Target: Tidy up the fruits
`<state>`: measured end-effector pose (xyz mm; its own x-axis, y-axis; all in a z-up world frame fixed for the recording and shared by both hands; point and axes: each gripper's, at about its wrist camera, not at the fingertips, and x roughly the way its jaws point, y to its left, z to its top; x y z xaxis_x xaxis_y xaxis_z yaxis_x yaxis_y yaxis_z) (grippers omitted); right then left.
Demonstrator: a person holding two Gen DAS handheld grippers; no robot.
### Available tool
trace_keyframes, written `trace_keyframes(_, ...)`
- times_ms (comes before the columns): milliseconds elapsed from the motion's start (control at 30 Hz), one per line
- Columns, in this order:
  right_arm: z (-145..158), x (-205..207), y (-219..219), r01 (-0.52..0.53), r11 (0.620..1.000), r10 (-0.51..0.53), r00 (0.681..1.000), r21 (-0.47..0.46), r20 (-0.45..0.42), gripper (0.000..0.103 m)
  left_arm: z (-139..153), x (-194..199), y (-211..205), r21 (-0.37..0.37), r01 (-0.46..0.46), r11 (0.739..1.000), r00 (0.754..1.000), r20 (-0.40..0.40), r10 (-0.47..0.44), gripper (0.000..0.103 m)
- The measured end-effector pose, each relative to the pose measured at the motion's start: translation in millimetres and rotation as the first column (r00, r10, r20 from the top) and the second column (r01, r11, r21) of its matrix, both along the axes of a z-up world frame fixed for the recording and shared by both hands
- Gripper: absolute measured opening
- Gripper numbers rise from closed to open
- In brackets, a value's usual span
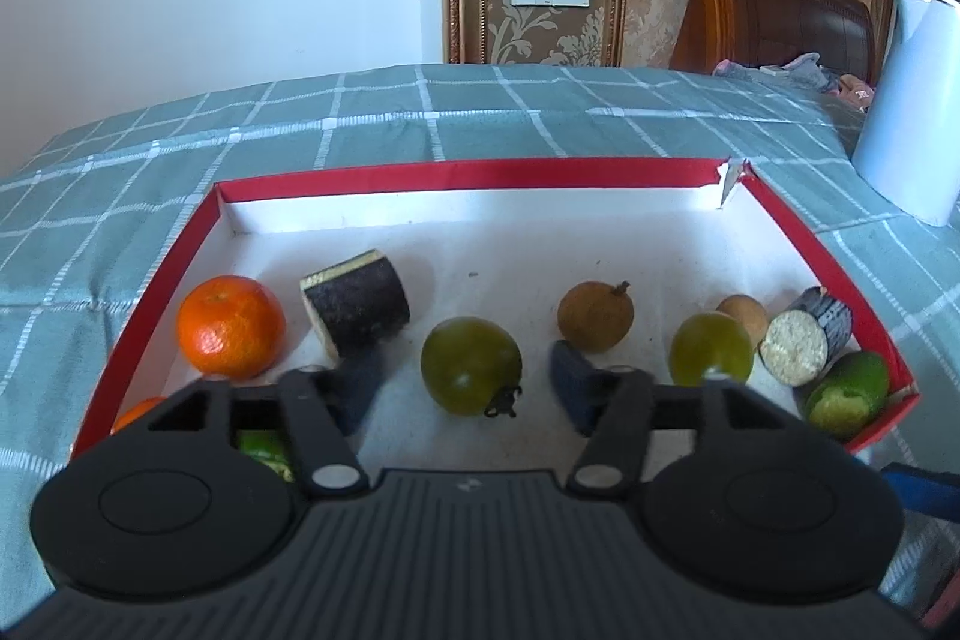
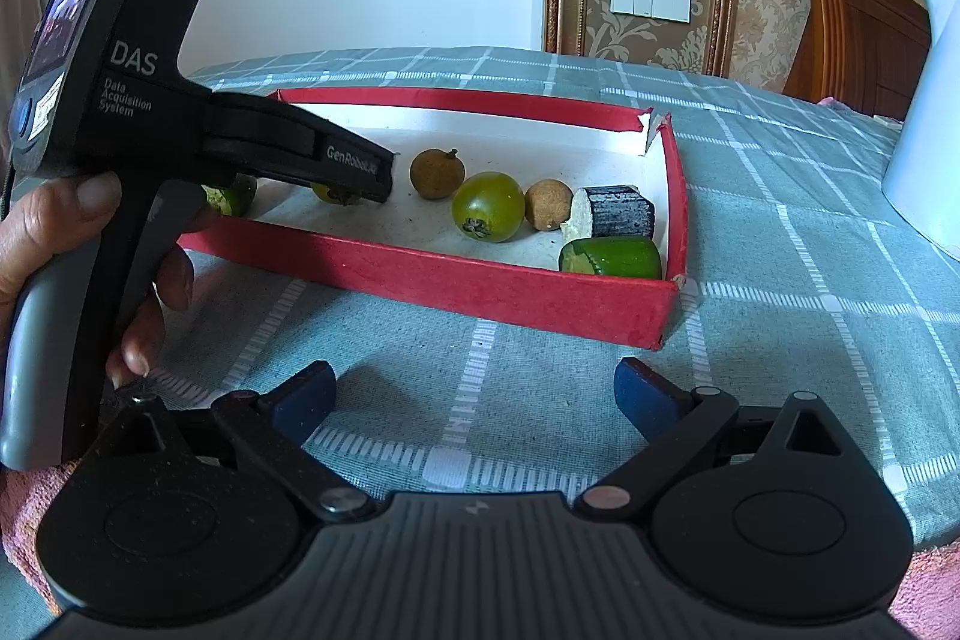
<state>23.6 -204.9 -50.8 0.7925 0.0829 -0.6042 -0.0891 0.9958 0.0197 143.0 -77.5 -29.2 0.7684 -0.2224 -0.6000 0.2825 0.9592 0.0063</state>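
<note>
- Looking at the whole setup, the biggest thing is the bench (image 2: 780, 244) under a teal checked cloth, with the red box (image 1: 480, 173) sitting on it. I'll use that box as the landmark for everything.
- White jug (image 1: 912, 112) stands outside the box, off past its torn far corner, well apart from the fruit.
- Left tongs (image 1: 468, 388) are over the box's near edge, reaching in. The jaws stand apart with nothing between the pads, and a green tomato (image 1: 471, 373) sits on the box floor right in the gap, just ahead of them.
- Right tongs (image 2: 474, 400) hang outside the box, over the cloth in front of its near wall, spread wide and holding nothing.
- Inside the box, toward its left wall: a mandarin (image 1: 231, 325) with a dark-skinned chunk (image 1: 357, 307) just beside it.
- Toward the right wall: a second green tomato (image 1: 711, 349), another dark chunk (image 1: 804, 337), and a cut green piece (image 1: 849, 394) in the near corner.
- Smallest stuff: a brown longan (image 1: 594, 316) mid-box and a second longan (image 1: 744, 313) behind the right tomato.
- My read: the left side is lined up for a pick on that middle tomato, so closing would want a gentle squeeze since it's round and could roll. Which grouping it's headed for, I can't tell.
</note>
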Motion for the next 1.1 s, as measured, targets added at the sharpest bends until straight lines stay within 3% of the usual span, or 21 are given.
trace_keyframes(233, -0.1, 0.0, 0.1, 0.000, 1.000, 0.000, 1.000, 0.000, 0.000, 0.100, 1.7, -14.0, 3.1, -0.001, 0.024, 1.000, 1.000, 0.005, -0.024, 0.067)
trace_keyframes(367, 0.1, 0.0, 0.0, 0.000, 1.000, 0.000, 1.000, 0.000, 0.000, 0.101, 7.1, -29.1, 5.4, -0.018, 0.021, 1.000, 1.000, 0.017, -0.020, 0.086)
trace_keyframes(633, 0.6, -0.2, -0.3, 0.000, 1.000, 0.000, 1.000, 0.000, -0.001, 0.101, 13.4, -53.4, 17.3, -0.079, 0.022, 0.997, 1.000, 0.005, -0.021, 0.086)
trace_keyframes(767, 0.7, -0.1, -0.3, -0.001, 1.000, 0.001, 1.000, 0.000, -0.001, 0.101, 24.0, -75.3, 23.4, -0.050, -0.042, 0.998, 0.996, 0.071, 0.045, 0.099)
trace_keyframes(867, 0.7, -0.1, -0.4, 0.000, 1.000, 0.000, 1.000, 0.000, -0.001, 0.101, 33.4, -94.4, 31.2, -0.028, -0.075, 0.997, 0.990, 0.119, 0.078, 0.101)
trace_keyframes(1000, 0.9, -1.0, -0.9, -0.001, 1.000, 0.001, 1.000, 0.001, 0.000, 0.101, 41.1, -117.5, 48.8, -0.066, -0.128, 0.990, 0.985, 0.106, 0.134, 0.103)
trace_keyframes(1100, 1.4, -6.2, -0.3, 0.012, 1.000, -0.012, 1.000, 0.010, 0.015, 0.101, 41.4, -131.8, 58.8, -0.053, -0.186, 0.981, 0.976, 0.108, 0.191, 0.103)
